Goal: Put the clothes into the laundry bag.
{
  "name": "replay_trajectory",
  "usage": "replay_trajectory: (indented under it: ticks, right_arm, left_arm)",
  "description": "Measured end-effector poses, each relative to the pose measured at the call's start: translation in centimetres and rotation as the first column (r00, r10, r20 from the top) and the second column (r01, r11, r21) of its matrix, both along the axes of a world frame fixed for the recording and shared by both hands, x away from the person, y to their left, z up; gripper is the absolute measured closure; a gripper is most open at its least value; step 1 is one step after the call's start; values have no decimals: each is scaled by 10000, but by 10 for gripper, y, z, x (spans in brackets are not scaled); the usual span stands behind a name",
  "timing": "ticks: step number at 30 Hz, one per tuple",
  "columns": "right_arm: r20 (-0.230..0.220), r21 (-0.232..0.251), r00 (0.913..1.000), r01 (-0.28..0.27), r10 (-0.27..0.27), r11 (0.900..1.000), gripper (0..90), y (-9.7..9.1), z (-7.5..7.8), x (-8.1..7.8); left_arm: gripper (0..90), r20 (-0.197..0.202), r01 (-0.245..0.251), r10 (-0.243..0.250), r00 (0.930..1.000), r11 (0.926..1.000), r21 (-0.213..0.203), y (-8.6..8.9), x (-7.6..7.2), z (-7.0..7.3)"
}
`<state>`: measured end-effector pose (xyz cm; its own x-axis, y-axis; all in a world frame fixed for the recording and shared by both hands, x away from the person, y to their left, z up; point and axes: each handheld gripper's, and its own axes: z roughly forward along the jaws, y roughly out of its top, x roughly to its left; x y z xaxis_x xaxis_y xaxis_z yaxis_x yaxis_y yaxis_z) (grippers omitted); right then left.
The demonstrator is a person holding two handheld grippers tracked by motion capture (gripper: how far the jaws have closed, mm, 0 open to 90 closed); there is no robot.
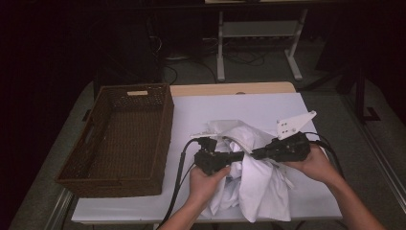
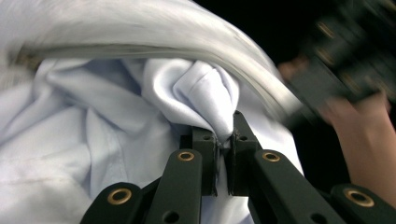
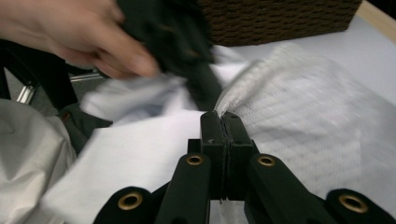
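With my left gripper (image 2: 223,140) and right gripper (image 3: 223,116) both pinched shut on folds of the white garment (image 1: 253,177) at lower centre of the high view, I should draw them apart evenly, right of the wicker basket (image 1: 160,139).

A: How many grippers do you count?
B: Two. A left gripper (image 1: 242,155) and a right gripper (image 1: 257,154), each with two black jaws, each in one hand, so two hands.
A: And cloth?
B: One white garment (image 1: 253,182), a fold of it pinched between both pairs of jaws.
A: Baskets?
B: One wicker basket (image 1: 122,139), off beyond the left gripper's jaws.
A: Cables?
B: One black cable trails from each gripper.
A: Plates?
B: One grey three-cornered plate (image 1: 294,124), behind the right gripper's jaws.
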<state>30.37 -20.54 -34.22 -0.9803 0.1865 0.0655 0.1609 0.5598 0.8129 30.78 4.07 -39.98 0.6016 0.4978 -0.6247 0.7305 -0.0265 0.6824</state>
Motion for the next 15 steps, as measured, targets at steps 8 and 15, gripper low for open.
replay_trajectory:
  ticks: [8,15]
  right_arm:
    - [-102,-310,9987,499,-502,9983,885,-9,-8,9]
    - [-105,-418,9911,1322,-1328,9903,885,-17,-20,21]
  left_arm:
    - [832,-454,-1305,1312,9903,9913,190,-27,38,-22]
    - [467,-348,192,-145,9993,9900,1397,-1,27,-3]
